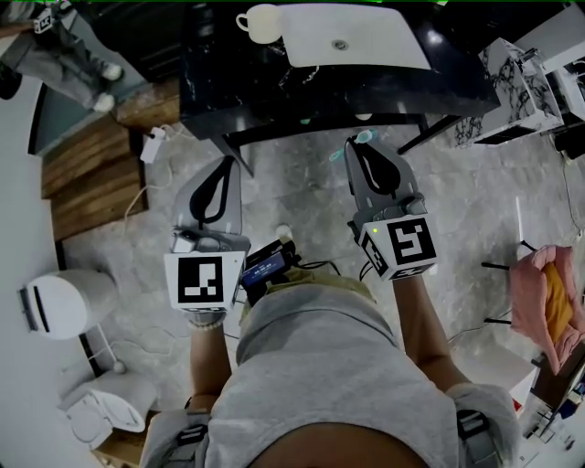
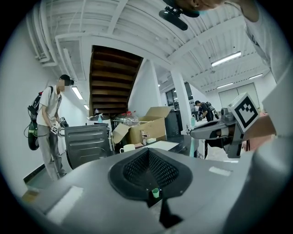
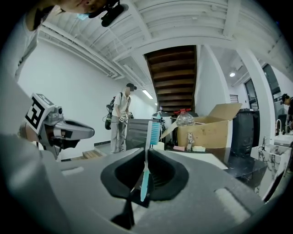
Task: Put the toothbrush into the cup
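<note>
My right gripper [image 1: 358,148] is shut on a teal and white toothbrush [image 3: 148,153], which stands upright between the jaws with its bristle head above the tips. The brush head [image 1: 362,137] shows just short of the black table's [image 1: 219,101] front edge. A cream cup [image 1: 260,23] with a handle stands at the table's far side, left of a white basin; it also shows as the cup [image 2: 127,148] and, partly hidden behind the brush, the cup [image 3: 159,145]. My left gripper [image 1: 227,164] hangs level with the right one, shut and empty [image 2: 147,151].
A white basin [image 1: 356,37] fills the table's middle. A marbled box [image 1: 512,78] stands to the right, with a pink cloth on a rack [image 1: 539,292] nearer. Wooden steps [image 1: 87,174] and a white toilet [image 1: 55,302] lie left. Another person [image 2: 50,123] and a cardboard box [image 2: 146,125] are beyond.
</note>
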